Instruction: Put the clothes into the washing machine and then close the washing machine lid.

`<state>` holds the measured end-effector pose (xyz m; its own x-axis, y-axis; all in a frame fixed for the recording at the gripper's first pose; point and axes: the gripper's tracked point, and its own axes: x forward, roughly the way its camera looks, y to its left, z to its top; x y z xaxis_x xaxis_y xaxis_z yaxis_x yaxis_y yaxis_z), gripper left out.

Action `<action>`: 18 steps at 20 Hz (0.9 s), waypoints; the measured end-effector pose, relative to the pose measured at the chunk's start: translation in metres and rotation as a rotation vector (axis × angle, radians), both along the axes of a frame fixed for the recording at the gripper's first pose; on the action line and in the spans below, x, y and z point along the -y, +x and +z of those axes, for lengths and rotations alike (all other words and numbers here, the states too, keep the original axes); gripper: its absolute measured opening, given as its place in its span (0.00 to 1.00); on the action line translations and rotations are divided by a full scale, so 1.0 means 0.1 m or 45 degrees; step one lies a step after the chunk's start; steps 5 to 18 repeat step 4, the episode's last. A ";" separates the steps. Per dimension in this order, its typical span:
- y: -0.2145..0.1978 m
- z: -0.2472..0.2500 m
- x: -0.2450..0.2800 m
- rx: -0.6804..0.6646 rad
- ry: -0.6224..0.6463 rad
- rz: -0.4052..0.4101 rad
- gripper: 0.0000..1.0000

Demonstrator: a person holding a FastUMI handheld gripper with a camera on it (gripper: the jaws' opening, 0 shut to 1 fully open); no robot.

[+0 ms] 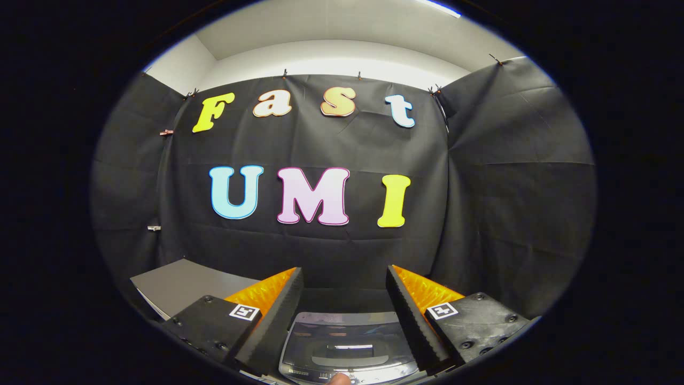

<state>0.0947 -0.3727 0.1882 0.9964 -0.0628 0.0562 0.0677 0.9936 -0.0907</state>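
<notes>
The washing machine [347,347] sits low down between my fingers, seen from above and behind its front panel. Its glossy dark lid [350,334] lies flat on the top and reflects a strip of light. My gripper [344,270] is held above the machine and is open, with nothing between its fingers; beyond them is the booth's black cloth wall. A person's fingertip [339,378] rests at the machine's front control strip.
A flat grey surface [179,286] stands to the left of the machine, beside my left finger. Black cloth walls close the booth at the back and on both sides.
</notes>
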 end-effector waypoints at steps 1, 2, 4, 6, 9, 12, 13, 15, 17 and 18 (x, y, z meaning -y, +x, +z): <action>0.00 0.00 0.02 -0.002 -0.004 -0.004 0.98; 0.01 -0.01 0.05 -0.004 -0.007 -0.015 0.98; 0.03 0.01 0.02 -0.001 -0.001 -0.004 0.98; 0.03 0.01 0.02 -0.001 -0.001 -0.004 0.98; 0.03 0.01 0.02 -0.001 -0.001 -0.004 0.98; 0.03 0.01 0.02 -0.001 -0.001 -0.004 0.98; 0.03 0.01 0.02 -0.001 -0.001 -0.004 0.98; 0.03 0.01 0.02 -0.001 -0.001 -0.004 0.98; 0.03 0.01 0.02 -0.001 -0.001 -0.004 0.98; 0.03 0.01 0.02 -0.001 -0.001 -0.004 0.98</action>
